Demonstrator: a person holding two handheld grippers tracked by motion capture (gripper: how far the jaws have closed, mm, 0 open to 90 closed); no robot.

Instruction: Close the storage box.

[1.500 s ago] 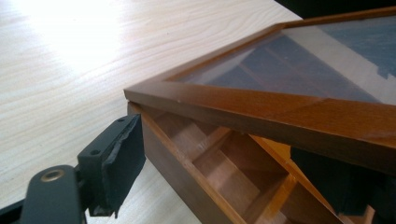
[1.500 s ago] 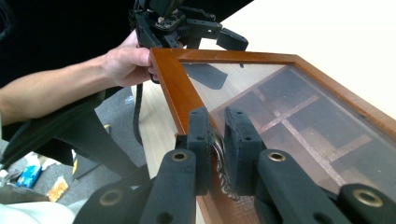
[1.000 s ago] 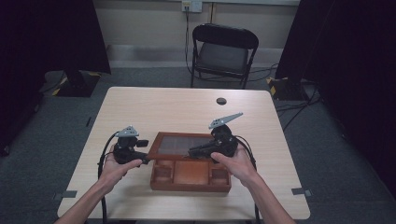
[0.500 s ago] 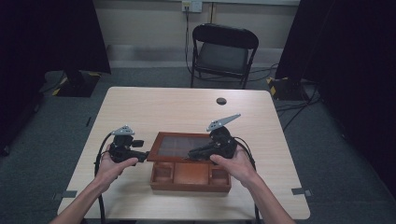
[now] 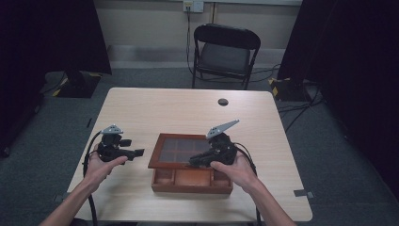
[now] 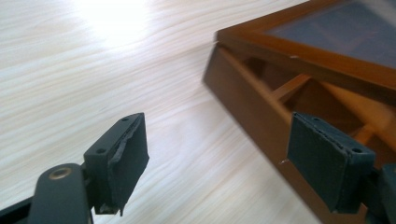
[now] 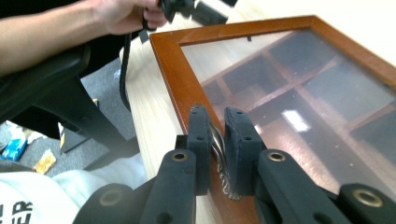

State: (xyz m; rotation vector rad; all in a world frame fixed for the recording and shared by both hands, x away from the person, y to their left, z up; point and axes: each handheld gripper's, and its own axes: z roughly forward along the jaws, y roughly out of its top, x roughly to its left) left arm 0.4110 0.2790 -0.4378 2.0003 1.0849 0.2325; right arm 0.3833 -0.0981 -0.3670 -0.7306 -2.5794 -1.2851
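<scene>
- A wooden box (image 5: 192, 181) sits on the table (image 5: 155, 110), near the person's edge, between the two hands.
- Its lid (image 5: 181, 151), a wood frame around a dark glass pane, is raised at the front, so the front row of compartments shows in the high view.
- The right gripper (image 5: 195, 161) is over the front edge of the lid; the right hand (image 5: 235, 170) holds it from behind.
- In the right gripper view the jaws are nearly pressed together, pinching a small metal handle (image 7: 218, 154) on the lid's front rail.
- Through the pane in that view the box's dividers and compartments are visible.
- The left gripper (image 5: 138, 153) lies just left of the box, apart from it, pointing toward its left side; the left hand (image 5: 99, 165) grips it.
- In the left gripper view the jaws are spread, with bare table between them.
- That view shows the box's left wall just beyond the right pad (image 6: 322, 161), with the raised lid above it; I cannot tell whether pad and wall touch.
- A small dark disc (image 5: 223, 101) lies far back on the table.
- A folding chair (image 5: 225, 54) stands behind the table.
</scene>
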